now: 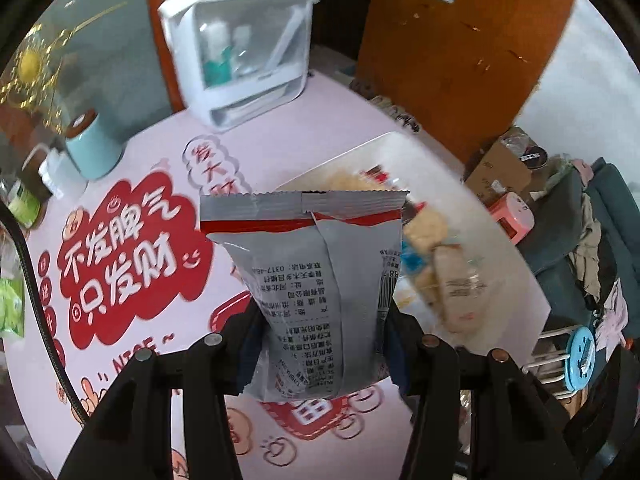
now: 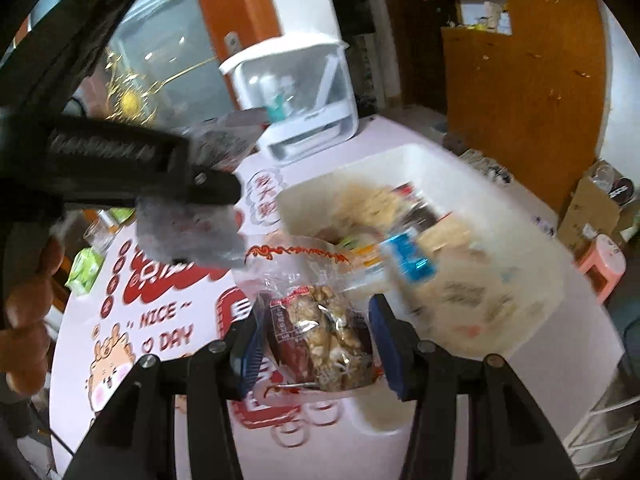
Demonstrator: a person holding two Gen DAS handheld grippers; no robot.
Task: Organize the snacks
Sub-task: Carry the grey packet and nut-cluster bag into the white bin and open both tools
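Note:
My left gripper (image 1: pixel 320 344) is shut on a silver snack packet (image 1: pixel 316 280) with a red stripe and printed text, held upright above the pink table. It also shows in the right wrist view (image 2: pixel 192 236), gripped by the left gripper (image 2: pixel 208 184) at upper left. My right gripper (image 2: pixel 316 340) is shut on a clear packet of nut brittle and red dates (image 2: pixel 320 340), just at the near edge of the white bin (image 2: pixel 432 156). The bin (image 1: pixel 384 140) holds several snack packets.
A white organizer box with a clear front (image 1: pixel 244 52) stands at the table's back. A teal canister (image 1: pixel 94 148) and green packets (image 2: pixel 86 270) sit at the left. The pink mat carries red cartoon prints (image 1: pixel 120 256). A wooden cabinet (image 1: pixel 460 48) and a pink stool (image 2: pixel 604 260) stand beyond.

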